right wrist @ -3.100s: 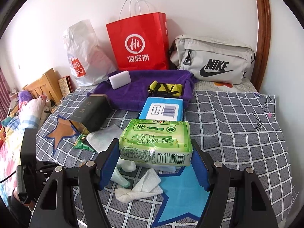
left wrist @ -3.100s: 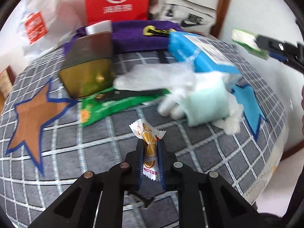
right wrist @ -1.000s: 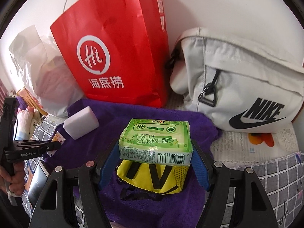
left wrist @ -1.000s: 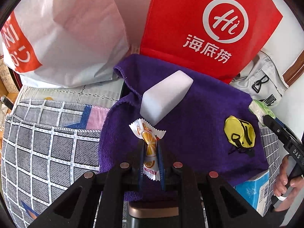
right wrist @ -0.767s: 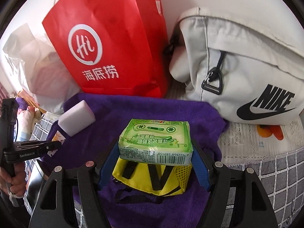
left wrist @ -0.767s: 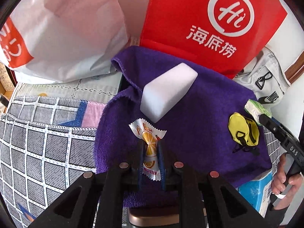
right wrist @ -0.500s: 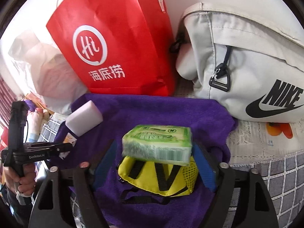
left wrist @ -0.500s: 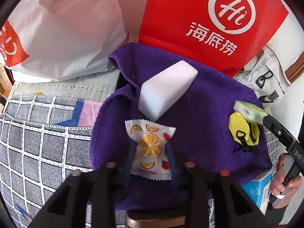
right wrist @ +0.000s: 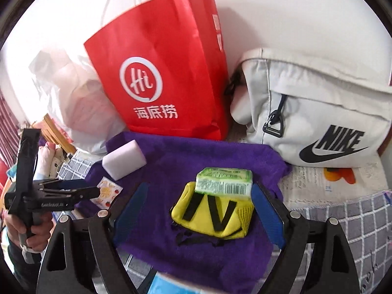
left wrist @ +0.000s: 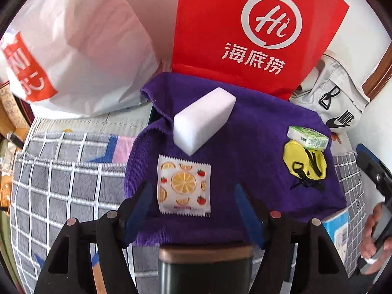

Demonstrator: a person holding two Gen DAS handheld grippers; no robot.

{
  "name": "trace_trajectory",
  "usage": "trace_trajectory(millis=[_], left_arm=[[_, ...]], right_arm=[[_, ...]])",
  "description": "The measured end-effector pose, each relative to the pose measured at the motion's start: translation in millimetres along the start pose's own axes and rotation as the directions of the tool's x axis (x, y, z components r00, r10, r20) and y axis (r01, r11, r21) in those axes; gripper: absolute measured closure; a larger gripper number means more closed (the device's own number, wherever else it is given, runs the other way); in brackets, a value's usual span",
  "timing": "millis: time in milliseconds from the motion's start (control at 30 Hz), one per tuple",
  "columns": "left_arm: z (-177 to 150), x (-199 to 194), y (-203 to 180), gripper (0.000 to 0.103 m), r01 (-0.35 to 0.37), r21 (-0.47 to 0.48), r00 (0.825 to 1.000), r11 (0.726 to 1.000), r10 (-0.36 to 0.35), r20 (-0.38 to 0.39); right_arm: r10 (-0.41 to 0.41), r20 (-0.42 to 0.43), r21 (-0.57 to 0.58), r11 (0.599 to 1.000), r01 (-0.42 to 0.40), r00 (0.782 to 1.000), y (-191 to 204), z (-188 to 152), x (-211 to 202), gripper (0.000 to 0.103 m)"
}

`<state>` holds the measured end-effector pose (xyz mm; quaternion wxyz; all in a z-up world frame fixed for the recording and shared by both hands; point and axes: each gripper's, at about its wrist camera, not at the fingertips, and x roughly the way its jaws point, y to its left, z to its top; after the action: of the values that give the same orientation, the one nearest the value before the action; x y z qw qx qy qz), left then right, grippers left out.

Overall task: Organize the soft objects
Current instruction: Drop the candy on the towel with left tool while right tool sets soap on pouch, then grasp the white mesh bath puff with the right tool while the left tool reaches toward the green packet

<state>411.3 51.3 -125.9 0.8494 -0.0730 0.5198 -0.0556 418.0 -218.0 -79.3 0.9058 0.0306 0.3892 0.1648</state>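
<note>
Since the frames of a second ago, both packets have been released onto the purple towel (left wrist: 257, 152): the orange-print sachet (left wrist: 184, 187), then pinched upright in the left gripper (left wrist: 193, 203), is now seen lying flat on the cloth, and the green tissue pack (right wrist: 224, 180), then clamped in the right gripper (right wrist: 199, 210), is now seen resting on the far edge of the yellow pouch (right wrist: 213, 216).

The upper part of both views is filled by the red paper bag (left wrist: 254, 31), stood against the wall behind the towel; a white plastic bag (left wrist: 73, 49) is seen at the upper left of the left wrist view, and a grey Nike bag (right wrist: 313, 115) at the right of the right wrist view. The towel is spread across the middle of both frames over a grey checked bedcover (left wrist: 61, 183). A white sponge block (left wrist: 203, 120) lies on the towel just above the sachet.

The left gripper's jaws have just been opening and stand apart, the sachet lying between them, seemingly untouched by the pads. The right gripper's jaws have likewise been opening and stand wide, flanking the pouch and pack without contact.
</note>
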Motion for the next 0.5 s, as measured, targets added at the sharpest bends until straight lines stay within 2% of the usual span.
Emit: trace_trajectory(millis=[167,367,500], left_arm=[[-19,-29,1,0.035,-0.012,0.001,0.999,1.000,0.012,0.034],[-55,-67,-2,0.035,-0.037,0.004,0.996,0.999,0.036,0.079],[-82,-86,-6,0.035,-0.046,0.018,0.995,0.999,0.045,0.085]], right_arm=[[-0.017,-0.007,-0.043,0.999,0.017,1.000,17,-15,-31,0.016],[-0.048,-0.022,-0.075,0.996,0.046,0.999,41,-49,-67,0.016],[0.013,-0.027,-0.028,1.000,-0.013,1.000,50,-74,-92,0.016]])
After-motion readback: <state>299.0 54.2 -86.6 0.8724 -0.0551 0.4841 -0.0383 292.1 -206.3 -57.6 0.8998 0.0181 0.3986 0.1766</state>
